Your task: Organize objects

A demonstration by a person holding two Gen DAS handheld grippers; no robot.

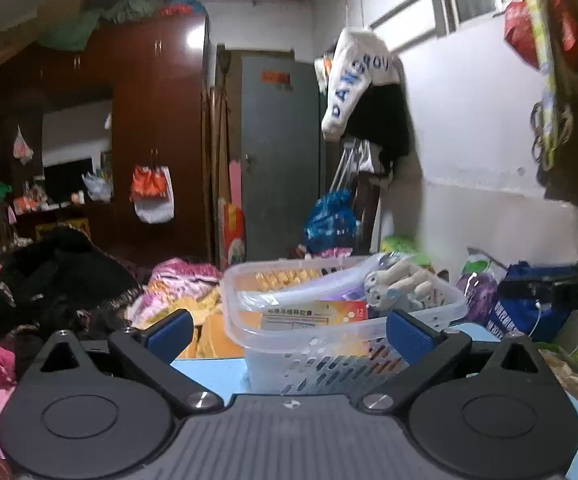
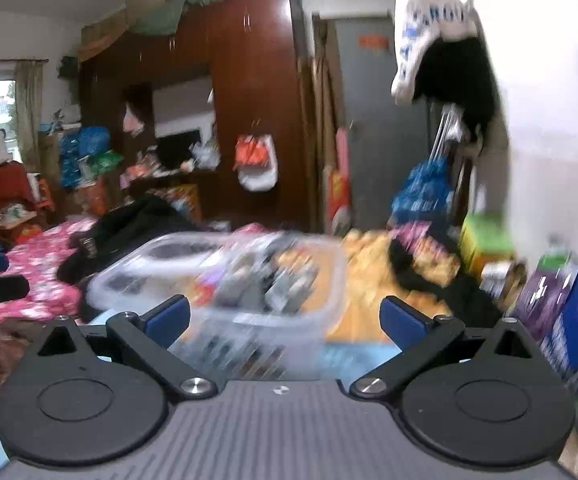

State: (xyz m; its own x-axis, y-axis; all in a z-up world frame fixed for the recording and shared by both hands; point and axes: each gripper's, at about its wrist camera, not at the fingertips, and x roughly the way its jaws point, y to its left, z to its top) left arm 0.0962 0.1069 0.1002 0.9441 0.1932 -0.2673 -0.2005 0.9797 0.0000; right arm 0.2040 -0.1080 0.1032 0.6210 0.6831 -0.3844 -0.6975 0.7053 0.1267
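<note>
A clear plastic basket (image 1: pixel 309 344) stands on a light blue table (image 1: pixel 213 372). It holds a white and orange medicine box (image 1: pixel 315 314), cream clothes pegs (image 1: pixel 401 284) and a yellow packet (image 1: pixel 285 278). My left gripper (image 1: pixel 289 332) is open and empty, its blue pads on either side of the basket's near rim. In the right wrist view the same basket (image 2: pixel 225 280) is blurred; my right gripper (image 2: pixel 285 320) is open and empty just in front of it. The other gripper shows at the right edge of the left wrist view (image 1: pixel 569 292).
A bed with pink floral bedding (image 2: pixel 37 276) and black clothes (image 1: pixel 57 276) lies to the left. Blue and purple bags (image 1: pixel 529 304) stand at the right by the white wall. A brown wardrobe (image 1: pixel 153 120) and grey door (image 1: pixel 281 152) are behind.
</note>
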